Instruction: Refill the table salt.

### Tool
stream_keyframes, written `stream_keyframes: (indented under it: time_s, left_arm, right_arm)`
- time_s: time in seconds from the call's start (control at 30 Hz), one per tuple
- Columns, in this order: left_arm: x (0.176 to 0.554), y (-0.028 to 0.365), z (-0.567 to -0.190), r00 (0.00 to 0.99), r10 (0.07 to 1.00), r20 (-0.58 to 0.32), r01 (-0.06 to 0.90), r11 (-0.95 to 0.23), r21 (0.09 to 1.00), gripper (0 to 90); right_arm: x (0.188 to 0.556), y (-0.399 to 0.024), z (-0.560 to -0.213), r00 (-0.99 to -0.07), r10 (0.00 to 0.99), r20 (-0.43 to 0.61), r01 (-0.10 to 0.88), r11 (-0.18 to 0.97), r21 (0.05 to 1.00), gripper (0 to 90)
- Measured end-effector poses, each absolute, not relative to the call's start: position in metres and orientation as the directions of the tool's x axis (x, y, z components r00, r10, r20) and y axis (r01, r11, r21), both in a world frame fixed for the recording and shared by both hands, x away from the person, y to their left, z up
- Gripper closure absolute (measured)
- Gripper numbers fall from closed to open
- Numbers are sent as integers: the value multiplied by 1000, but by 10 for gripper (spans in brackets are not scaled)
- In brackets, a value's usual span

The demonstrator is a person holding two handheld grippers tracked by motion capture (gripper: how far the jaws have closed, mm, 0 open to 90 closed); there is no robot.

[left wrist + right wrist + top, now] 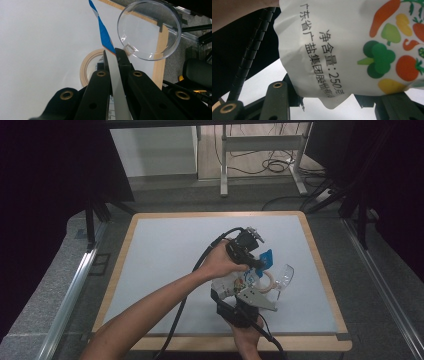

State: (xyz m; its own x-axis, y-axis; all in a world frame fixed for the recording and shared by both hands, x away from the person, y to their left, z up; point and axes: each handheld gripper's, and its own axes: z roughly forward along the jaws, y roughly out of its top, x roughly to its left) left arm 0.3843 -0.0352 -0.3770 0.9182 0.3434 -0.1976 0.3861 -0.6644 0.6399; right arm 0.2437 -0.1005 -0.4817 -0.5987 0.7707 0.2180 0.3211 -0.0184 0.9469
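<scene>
A white salt bag (231,283) printed with vegetables and a blue top edge (266,257) is held up over the white mat. My left gripper (259,264) is shut on the bag's top edge (106,37); in the left gripper view (113,52) the thin flap runs between its closed jaws. My right gripper (237,296) sits under the bag near the table's front edge. In the right gripper view its jaws (334,98) stand wide apart, open, with the bag's lower corner (329,62) hanging between and over them, hiding their tips.
A beige tape ring (268,281) (87,65) lies on the mat (170,255) just right of the bag. A clear round plastic lid (285,274) (150,30) lies beside it, near the wooden right edge (320,270). Dark curtains and metal rails surround the table.
</scene>
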Motion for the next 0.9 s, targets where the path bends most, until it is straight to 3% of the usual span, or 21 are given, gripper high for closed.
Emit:
stream_keyframes:
  time_s: [0.9]
  left_arm:
    - [384,-39,-374,918,344,-200,388,-663,640,900]
  right_arm:
    - [243,-104,-479,-598,772,214,311,-23,950,504]
